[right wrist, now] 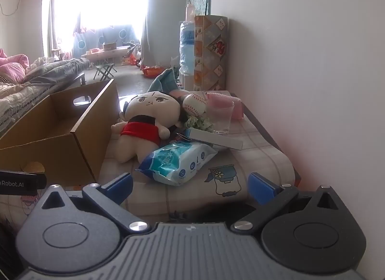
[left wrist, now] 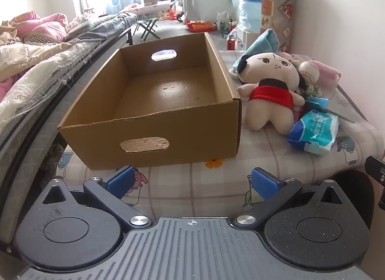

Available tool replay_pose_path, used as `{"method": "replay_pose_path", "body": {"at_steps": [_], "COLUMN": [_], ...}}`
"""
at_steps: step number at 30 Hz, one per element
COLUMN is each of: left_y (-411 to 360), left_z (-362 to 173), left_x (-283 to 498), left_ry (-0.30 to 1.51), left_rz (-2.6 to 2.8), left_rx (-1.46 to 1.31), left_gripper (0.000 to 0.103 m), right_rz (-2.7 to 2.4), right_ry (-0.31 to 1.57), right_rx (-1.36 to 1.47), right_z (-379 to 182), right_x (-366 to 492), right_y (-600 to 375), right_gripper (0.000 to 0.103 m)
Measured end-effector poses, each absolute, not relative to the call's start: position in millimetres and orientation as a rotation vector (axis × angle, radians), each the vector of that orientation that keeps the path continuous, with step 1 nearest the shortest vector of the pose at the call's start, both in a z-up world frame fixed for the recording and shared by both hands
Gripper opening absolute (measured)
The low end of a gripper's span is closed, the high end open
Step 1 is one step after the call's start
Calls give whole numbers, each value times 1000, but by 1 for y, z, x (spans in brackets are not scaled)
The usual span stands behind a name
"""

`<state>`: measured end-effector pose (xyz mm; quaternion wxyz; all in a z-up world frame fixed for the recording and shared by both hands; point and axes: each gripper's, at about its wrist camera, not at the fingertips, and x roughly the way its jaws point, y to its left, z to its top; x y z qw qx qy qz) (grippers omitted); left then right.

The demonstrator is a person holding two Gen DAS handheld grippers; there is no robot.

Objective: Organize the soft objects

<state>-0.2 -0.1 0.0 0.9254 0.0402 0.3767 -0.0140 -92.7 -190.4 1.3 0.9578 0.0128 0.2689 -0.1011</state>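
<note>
Nothing is sorted yet: the open brown cardboard box (left wrist: 168, 92) sits empty, while the beige plush doll in a red top (left wrist: 272, 92) and the blue-white wipes pack (right wrist: 178, 162) lie beside it, and the left gripper (left wrist: 192, 181) and right gripper (right wrist: 190, 183) hover spread wide, holding nothing.

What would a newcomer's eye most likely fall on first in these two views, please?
Probably the large open cardboard box, standing with nothing in it on the patterned bedsheet. Next, the plush doll in a red top lying just right of the box, with a baseball by its head and a blue-and-white wipes pack in front. Both the left gripper and right gripper are wide open, holding nothing.
</note>
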Motion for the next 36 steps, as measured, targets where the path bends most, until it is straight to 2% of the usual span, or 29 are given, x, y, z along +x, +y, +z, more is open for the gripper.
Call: {"method": "replay_pose_path", "body": {"at_steps": [36], "left_y": [4], "left_z": [-4], "left_x": [2], "left_ry": [785], "left_rz": [-5], "left_rx": [71], "left_gripper": [103], "right_rz": [-197], "right_ry": [577], "right_rx": [37], "right_z": [-7], "right_x": [-84], "right_y": [-185], "right_gripper": [103]}}
